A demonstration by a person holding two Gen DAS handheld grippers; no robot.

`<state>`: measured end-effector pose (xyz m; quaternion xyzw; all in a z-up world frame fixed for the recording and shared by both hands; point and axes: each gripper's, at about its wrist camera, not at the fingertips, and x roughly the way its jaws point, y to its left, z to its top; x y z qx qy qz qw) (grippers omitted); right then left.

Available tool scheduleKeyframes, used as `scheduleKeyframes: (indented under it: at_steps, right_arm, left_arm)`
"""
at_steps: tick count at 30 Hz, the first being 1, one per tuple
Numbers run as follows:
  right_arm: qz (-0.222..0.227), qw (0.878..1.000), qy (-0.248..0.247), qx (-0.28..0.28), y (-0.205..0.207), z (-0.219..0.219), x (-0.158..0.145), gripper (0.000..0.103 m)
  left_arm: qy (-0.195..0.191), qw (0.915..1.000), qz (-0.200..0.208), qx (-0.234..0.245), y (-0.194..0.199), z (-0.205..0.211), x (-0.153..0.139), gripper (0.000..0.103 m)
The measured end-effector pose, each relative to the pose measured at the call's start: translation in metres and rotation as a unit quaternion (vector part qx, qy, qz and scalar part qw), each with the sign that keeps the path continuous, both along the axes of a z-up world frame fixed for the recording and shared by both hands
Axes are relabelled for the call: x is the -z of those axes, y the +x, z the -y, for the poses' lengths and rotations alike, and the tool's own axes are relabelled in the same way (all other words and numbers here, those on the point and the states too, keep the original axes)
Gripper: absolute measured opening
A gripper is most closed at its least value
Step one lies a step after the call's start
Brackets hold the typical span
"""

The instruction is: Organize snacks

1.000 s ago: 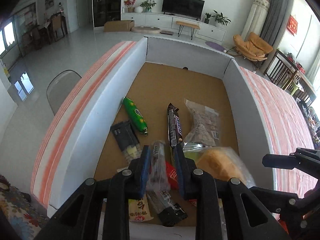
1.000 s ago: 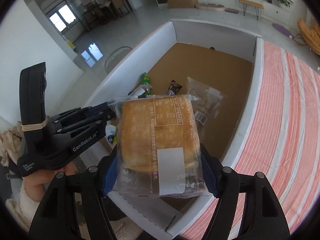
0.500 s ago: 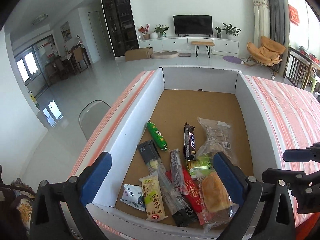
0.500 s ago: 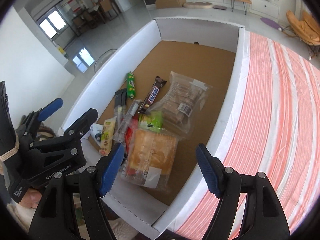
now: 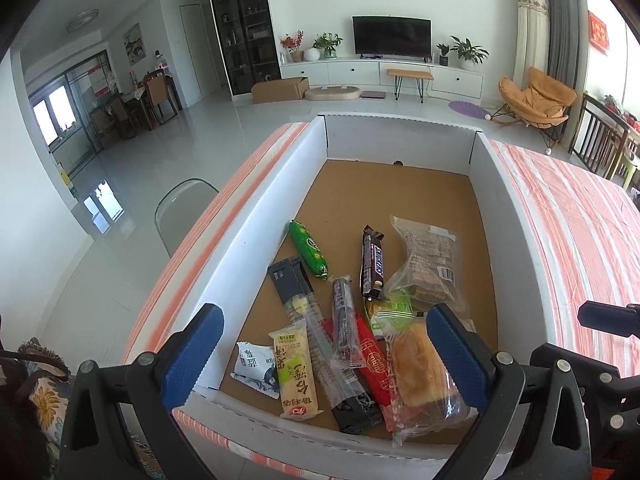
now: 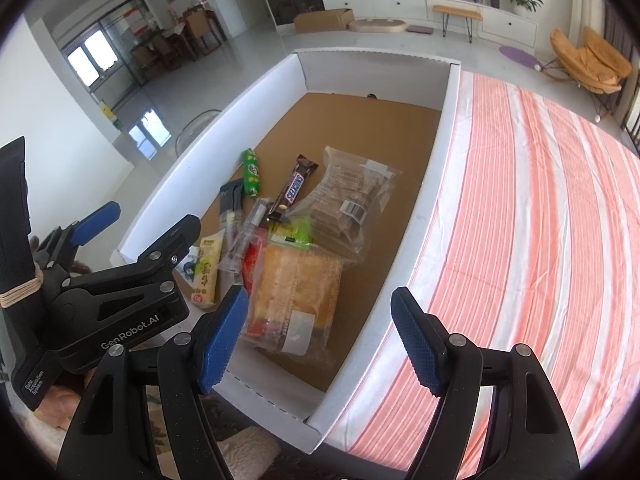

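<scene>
Snacks (image 5: 348, 320) lie heaped in the box (image 5: 248, 236); with our left gripper (image 5: 324, 350) and right gripper (image 6: 320, 340) spread empty above, the overlapping wrappers could shift on the next drop.

Chocolate bar (image 6: 294, 191) — "SNICKERS"; gripper (image 6: 132, 326) — seemingly "GenRobot.AI".

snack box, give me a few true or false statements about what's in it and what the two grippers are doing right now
1. The bread packet lies inside the white box. True.
2. The right gripper is clamped on the bread packet. False: its jaws stand open and empty above the box.
3. The green tube snack lies near the box's left wall. True.
4. The Snickers bar lies out on the striped tablecloth. False: it lies on the box floor beside the clear packet of brown biscuits.
5. The left gripper is holding a snack. False: it is wide open and empty.
</scene>
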<state>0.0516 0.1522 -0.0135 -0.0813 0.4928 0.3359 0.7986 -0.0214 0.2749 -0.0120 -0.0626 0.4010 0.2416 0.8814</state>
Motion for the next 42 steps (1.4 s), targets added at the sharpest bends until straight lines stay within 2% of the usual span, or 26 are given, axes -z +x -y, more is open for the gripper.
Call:
scheduleKeyframes:
  at_steps: [5, 12, 23, 31, 42]
  right_arm:
    - [0.018, 1.000, -0.004, 0.005, -0.004, -0.002, -0.003, 0.077]
    - [0.026, 1.000, -0.012, 0.006, -0.006, -0.006, -0.003, 0.077]
    - [0.036, 0.999, -0.019, 0.005, -0.009, -0.013, -0.004, 0.077]
    - [0.040, 0.999, -0.019, 0.003, -0.011, -0.015, -0.006, 0.077]
    - [0.042, 0.999, -0.021, 0.001, -0.012, -0.018, -0.008, 0.077]
  left_arm:
    - [-0.004, 0.9998, -0.006, -0.019, -0.005, -0.009, 0.001, 0.101]
    - [0.034, 0.9991, -0.007, -0.024, -0.010, -0.007, -0.002, 0.101]
    - [0.063, 0.9978, -0.008, -0.018, -0.014, -0.002, -0.005, 0.101]
    - [0.070, 0.9974, -0.010, -0.017, -0.014, -0.001, -0.006, 0.101]
    - [0.056, 0.9982, -0.015, -0.014, -0.012, -0.004, -0.001, 0.101]
